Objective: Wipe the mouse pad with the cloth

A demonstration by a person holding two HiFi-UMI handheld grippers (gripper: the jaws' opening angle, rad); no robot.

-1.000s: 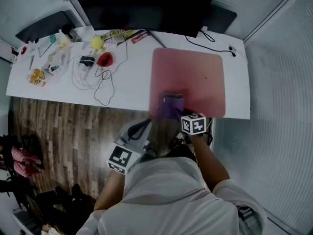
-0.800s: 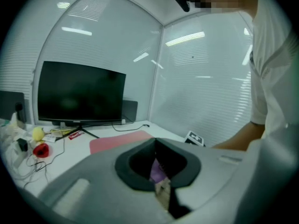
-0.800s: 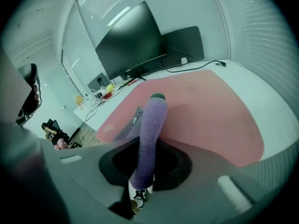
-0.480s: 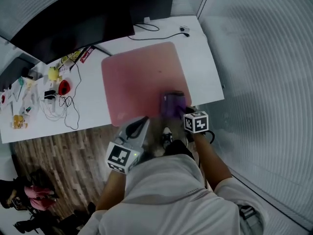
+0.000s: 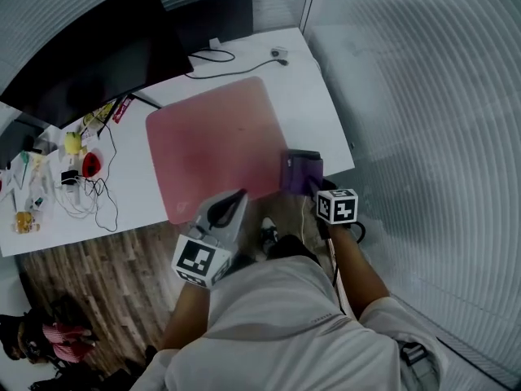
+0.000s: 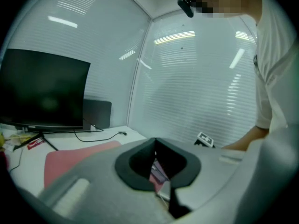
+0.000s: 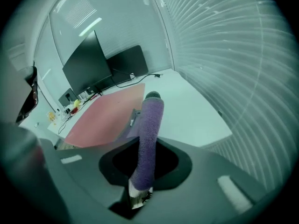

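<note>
From the head view I have the ribbed glass wall (image 5: 423, 137) filling the right side and the wooden floor (image 5: 106, 283) along the near side. Between them is the white bench (image 5: 326, 120), its right end against the glass. A dark monitor (image 5: 89, 55) stands along the far edge, with a second black panel (image 5: 216, 19) beside it and a thin cable (image 5: 236, 68) trailing across the bench behind the pad. The pink mouse pad (image 5: 216, 141) lies in the middle, reaching almost to the near edge. The left gripper (image 5: 236, 200) hangs over the floor just off the bench's near edge, clear of the pad. Its own view shows the jaws pressed together with nothing between them, and the right gripper's marker cube (image 6: 204, 139) off to the side. The right gripper (image 5: 316, 187) is clamped on the purple cloth (image 5: 301, 172). The head view only shows the cloth as a folded patch covering the jaws, but the right gripper view shows it running up between them as a thick roll. The cloth sits at the pad's near right corner, along its right edge. I cannot tell whether it overlaps the pad. Far off at the left end lies a clutter of white cords (image 5: 81, 198), a red thing (image 5: 89, 164) and a yellow thing (image 5: 73, 142), well apart from the pad.
</note>
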